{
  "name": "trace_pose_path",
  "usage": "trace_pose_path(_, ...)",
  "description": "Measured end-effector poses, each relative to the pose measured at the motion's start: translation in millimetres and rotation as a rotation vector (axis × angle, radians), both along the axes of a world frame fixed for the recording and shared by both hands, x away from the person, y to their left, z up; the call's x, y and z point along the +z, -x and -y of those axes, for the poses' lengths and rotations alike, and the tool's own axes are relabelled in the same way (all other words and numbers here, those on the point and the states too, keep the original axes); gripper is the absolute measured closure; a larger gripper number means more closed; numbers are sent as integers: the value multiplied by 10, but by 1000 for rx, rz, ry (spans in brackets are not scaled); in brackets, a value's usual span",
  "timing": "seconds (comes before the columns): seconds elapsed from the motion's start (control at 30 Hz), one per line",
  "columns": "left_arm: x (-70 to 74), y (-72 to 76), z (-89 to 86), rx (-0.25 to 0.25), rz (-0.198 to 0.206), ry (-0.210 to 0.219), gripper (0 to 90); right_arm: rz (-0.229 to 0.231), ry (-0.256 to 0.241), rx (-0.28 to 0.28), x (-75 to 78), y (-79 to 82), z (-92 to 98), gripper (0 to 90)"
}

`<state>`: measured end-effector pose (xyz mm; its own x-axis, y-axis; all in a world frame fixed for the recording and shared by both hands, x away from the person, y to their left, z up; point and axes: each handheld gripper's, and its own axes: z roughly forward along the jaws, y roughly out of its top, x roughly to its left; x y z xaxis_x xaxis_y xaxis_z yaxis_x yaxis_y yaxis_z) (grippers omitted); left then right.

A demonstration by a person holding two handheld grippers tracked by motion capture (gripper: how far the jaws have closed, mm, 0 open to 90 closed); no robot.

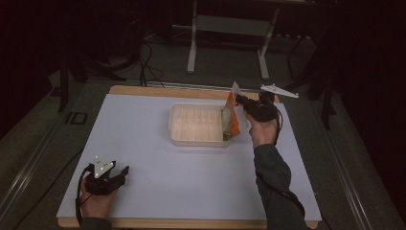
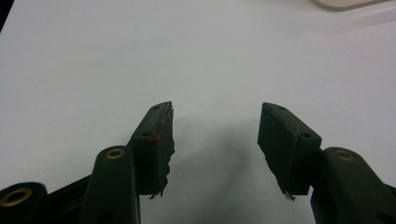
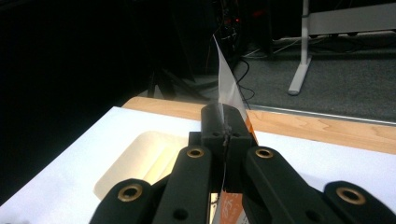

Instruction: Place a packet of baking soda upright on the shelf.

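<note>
A clear plastic bag with an orange label point(image 1: 233, 117) hangs upright over the right end of a shallow translucent plastic tray point(image 1: 197, 124). My right gripper point(image 1: 241, 101) is shut on the bag's top edge, and the bag's clear corner point(image 3: 227, 79) sticks up past the closed jaws of my right gripper point(image 3: 225, 122). The bag's lower end reaches into the tray. My left gripper point(image 1: 120, 171) rests at the table's front left, open, with bare white surface between the jaws of the left gripper point(image 2: 215, 135).
The white table sheet point(image 1: 143, 158) lies on a wooden top point(image 1: 143, 90). A corner of the tray point(image 2: 348, 3) is seen in the left gripper view. Beyond the far edge stand metal frame legs point(image 1: 192, 43) and cables on a dark floor.
</note>
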<state>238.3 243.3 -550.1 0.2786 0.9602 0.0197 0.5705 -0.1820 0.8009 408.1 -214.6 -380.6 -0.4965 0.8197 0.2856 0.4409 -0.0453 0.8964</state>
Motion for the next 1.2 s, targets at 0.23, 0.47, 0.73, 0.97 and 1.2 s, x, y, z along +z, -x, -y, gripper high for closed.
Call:
trace_pose_path(0.23, -1, -1, 1, 1, 0, 0, 452, -8, 4, 2, -66, -18, -42, 900)
trace_pose_path(0.47, 0, 0, 0, 0, 0, 1, 451, -22, 0, 10, -143, -22, -80, 900)
trace_pose_path(0.73, 0, -1, -1, 0, -1, 3, 451, -50, 12, 6, -217, -69, -135, 900)
trace_pose_path(0.97, 0, -1, -1, 0, -1, 3, 450, -74, 25, -11, -238, -117, -155, 900)
trace_pose_path(1.2, 0, -1, -2, 0, -1, 4, 450, -110, 42, -28, -240, -228, -169, 900)
